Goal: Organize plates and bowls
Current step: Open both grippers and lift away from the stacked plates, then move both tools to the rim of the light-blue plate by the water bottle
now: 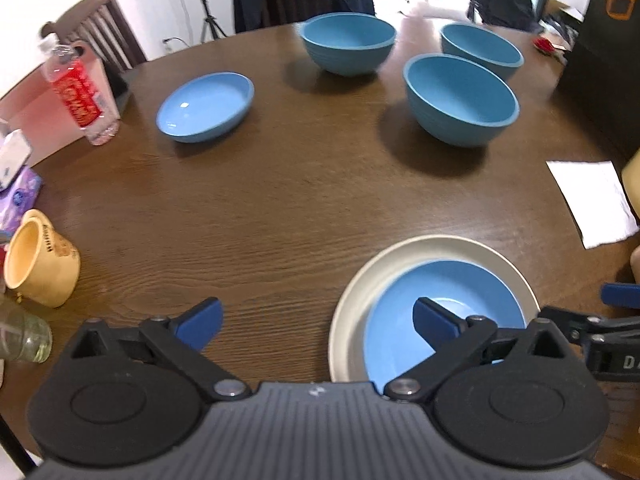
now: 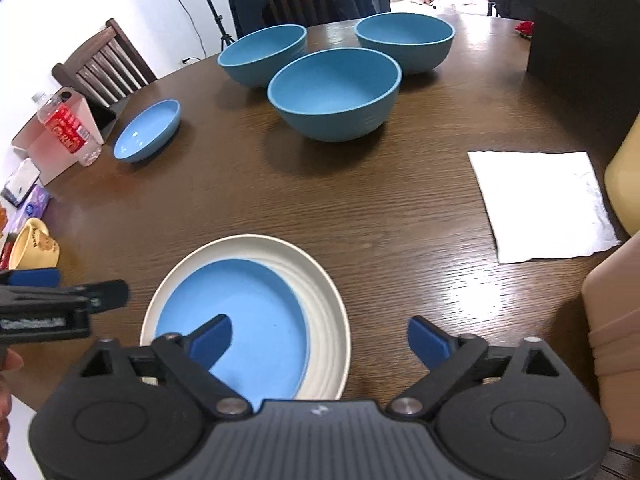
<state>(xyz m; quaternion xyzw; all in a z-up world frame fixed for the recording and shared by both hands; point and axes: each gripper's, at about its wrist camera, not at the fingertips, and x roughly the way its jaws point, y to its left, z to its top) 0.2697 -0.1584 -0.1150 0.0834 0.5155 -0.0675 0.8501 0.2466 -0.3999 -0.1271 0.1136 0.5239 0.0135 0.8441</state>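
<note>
A blue plate (image 1: 460,304) lies in a larger white plate (image 1: 360,292) at the near edge of the round wooden table (image 1: 280,208); both show in the right wrist view, blue (image 2: 248,312) in white (image 2: 320,292). A second shallow blue plate (image 1: 206,106) (image 2: 146,132) sits far left. Three deep blue bowls stand at the back: (image 1: 348,42), (image 1: 460,98), (image 1: 480,50); in the right wrist view (image 2: 262,54), (image 2: 334,92), (image 2: 404,40). My left gripper (image 1: 316,320) is open and empty, just left of the stacked plates. My right gripper (image 2: 320,340) is open and empty, over their right rim.
A water bottle (image 1: 80,92), a pink box (image 1: 36,116), a yellow mug (image 1: 38,260), a glass (image 1: 24,336) and tissue packs crowd the left edge. A white napkin (image 2: 544,204) lies at right, with a black box (image 2: 584,28) behind it. Chairs stand beyond the table.
</note>
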